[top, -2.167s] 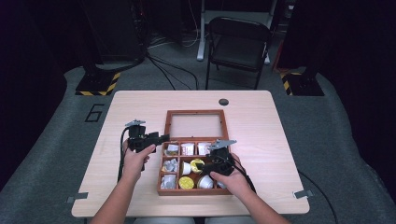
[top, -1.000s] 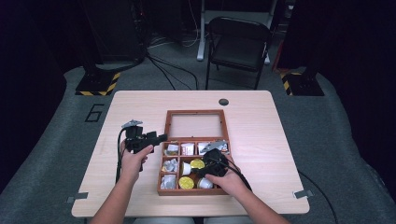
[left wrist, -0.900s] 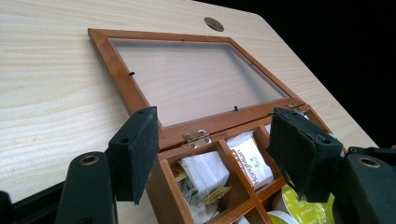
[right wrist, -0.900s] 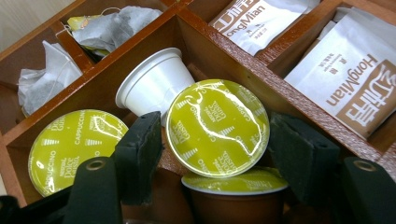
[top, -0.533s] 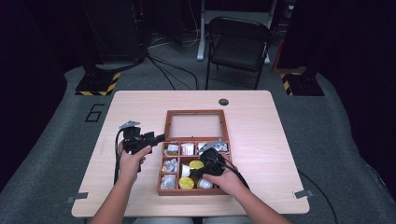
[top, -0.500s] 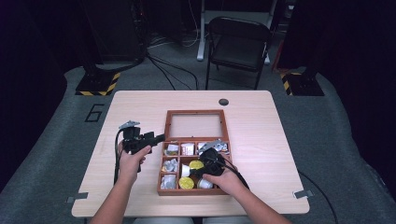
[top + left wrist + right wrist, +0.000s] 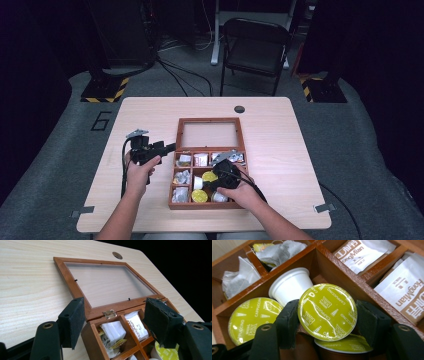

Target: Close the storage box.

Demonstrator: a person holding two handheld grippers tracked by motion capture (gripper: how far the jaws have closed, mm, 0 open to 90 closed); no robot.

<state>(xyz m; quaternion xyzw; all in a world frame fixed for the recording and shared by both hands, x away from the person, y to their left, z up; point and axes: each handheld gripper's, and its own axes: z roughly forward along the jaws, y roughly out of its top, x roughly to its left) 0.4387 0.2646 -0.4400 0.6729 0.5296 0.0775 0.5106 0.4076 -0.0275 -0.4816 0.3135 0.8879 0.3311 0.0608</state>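
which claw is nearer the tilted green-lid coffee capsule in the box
Right. The right claw has its jaws on either side of the capsule; the left claw sits at the box's left edge, apart.

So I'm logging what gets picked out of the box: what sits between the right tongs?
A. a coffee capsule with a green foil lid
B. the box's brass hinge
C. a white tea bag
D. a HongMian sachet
A: in the right gripper view the right tongs flank a green-lidded capsule printed "Cappuccino", inside the wooden box.
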